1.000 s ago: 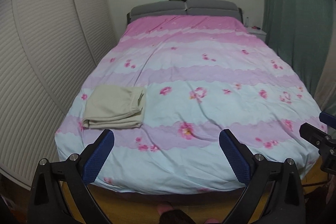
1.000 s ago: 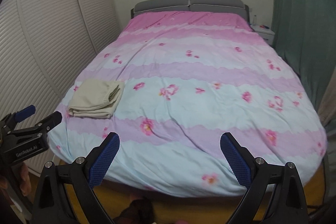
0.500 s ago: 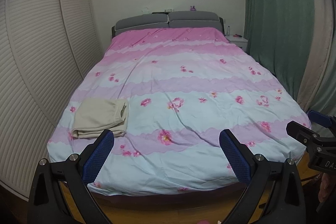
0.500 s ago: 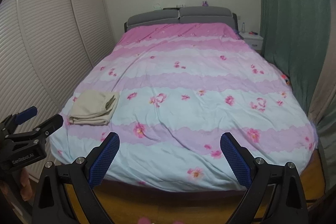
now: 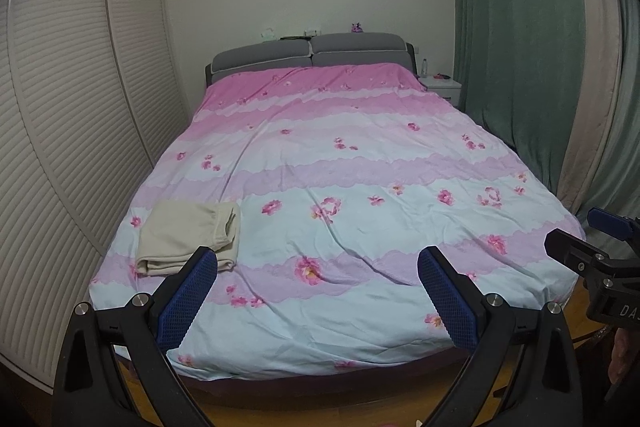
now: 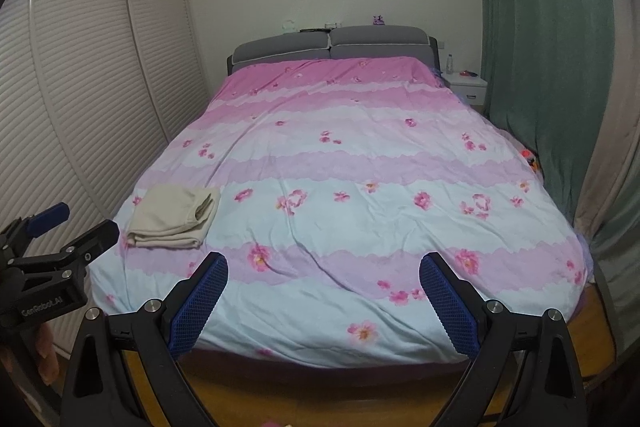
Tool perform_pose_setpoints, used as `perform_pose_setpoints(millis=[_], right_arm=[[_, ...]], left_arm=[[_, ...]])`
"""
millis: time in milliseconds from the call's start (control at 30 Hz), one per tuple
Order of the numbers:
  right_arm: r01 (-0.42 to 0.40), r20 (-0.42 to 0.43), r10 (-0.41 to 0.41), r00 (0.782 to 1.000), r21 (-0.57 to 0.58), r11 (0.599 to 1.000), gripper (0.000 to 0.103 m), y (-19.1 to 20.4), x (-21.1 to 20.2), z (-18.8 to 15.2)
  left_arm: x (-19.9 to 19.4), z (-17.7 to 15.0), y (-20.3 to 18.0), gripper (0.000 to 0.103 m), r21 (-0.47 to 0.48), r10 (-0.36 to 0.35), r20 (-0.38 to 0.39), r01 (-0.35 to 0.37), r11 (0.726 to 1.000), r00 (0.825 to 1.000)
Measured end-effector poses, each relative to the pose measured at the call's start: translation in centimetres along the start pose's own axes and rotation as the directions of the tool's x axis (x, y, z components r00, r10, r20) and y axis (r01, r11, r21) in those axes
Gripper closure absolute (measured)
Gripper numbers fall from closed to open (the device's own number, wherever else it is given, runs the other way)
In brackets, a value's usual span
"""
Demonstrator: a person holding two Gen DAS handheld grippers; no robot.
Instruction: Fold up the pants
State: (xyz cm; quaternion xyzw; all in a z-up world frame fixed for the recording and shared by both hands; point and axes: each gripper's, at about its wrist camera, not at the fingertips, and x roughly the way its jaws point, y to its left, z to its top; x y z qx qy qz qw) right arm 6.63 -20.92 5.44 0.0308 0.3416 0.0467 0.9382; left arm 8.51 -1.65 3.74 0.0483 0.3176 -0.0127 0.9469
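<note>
Cream pants (image 5: 188, 237) lie folded into a compact rectangle on the bed's near left corner, also seen as the cream pants (image 6: 174, 217) in the right wrist view. My left gripper (image 5: 318, 297) is open and empty, held off the foot of the bed, its left finger overlapping the pants' near edge in the image. My right gripper (image 6: 324, 303) is open and empty too, beyond the foot of the bed. Each gripper shows at the other view's edge: the right gripper (image 5: 596, 259) and the left gripper (image 6: 48, 255).
A bed (image 5: 360, 179) with a pink, lilac and pale blue floral cover fills the room. Slatted wardrobe doors (image 5: 68, 147) run along the left, green curtains (image 5: 520, 47) along the right. A white nightstand (image 6: 466, 85) stands by the grey headboard (image 5: 308, 57). Wood floor (image 6: 320, 387) lies below.
Both grippers have pulled back from the bed and risen, so the bed and folded pants look smaller and farther. The pants have not moved. Both grippers stay open.
</note>
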Motion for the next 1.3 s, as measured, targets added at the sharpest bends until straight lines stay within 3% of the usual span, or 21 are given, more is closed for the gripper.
perform_pose_setpoints(millis=[567, 1300], right_arm=[[0.019, 0.025, -0.019, 1.0, 0.004, 1.0, 0.006, -2.1, -2.8, -0.5], [0.035, 0.039, -0.036, 0.999, 0.011, 0.999, 0.006, -3.3, -3.4, 0.0]], left_arm=[[-1.7, -0.6, -1.7, 0.0, -0.006, -0.073, 0.017, 0.073, 0.997, 0.997], [-1.8, 0.1, -2.3, 0.0, -0.007, -0.055, 0.036, 0.056, 0.998, 0.998]])
